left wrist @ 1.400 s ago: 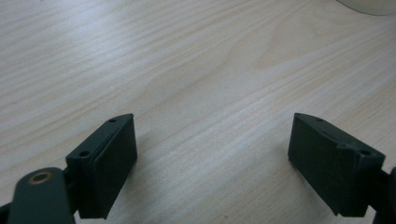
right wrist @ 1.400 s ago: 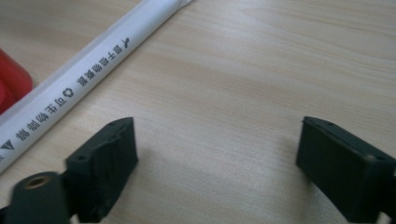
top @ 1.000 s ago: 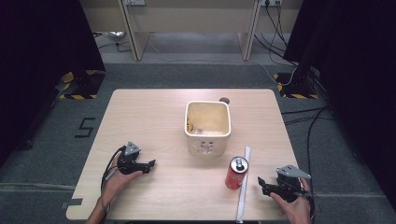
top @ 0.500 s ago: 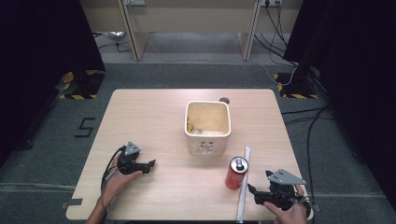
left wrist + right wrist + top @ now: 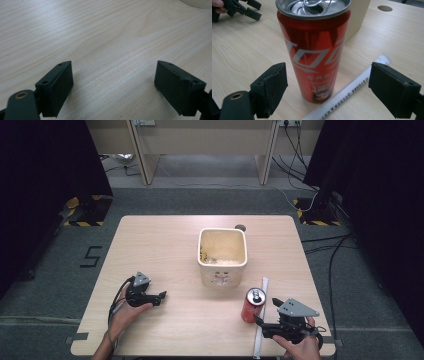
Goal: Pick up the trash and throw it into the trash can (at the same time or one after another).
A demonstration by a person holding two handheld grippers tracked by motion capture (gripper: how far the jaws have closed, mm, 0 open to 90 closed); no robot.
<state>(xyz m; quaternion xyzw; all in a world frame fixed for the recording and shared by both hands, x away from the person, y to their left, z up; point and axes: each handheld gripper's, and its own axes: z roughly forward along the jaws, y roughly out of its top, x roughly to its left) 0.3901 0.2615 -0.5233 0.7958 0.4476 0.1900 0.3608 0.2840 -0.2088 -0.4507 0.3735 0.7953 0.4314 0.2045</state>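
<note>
A square table with a light wood-grain top is seen from above, standing on a grey floor. A round hole is cut near its far edge. A cream square container is placed upright near the centre of the top. A red can, upright and opened, is set nearer the front edge, to the right of centre. A white paper-wrapped straw is laid flat just beside the can, running from behind it to the front edge. The can and the container are set apart.
</note>
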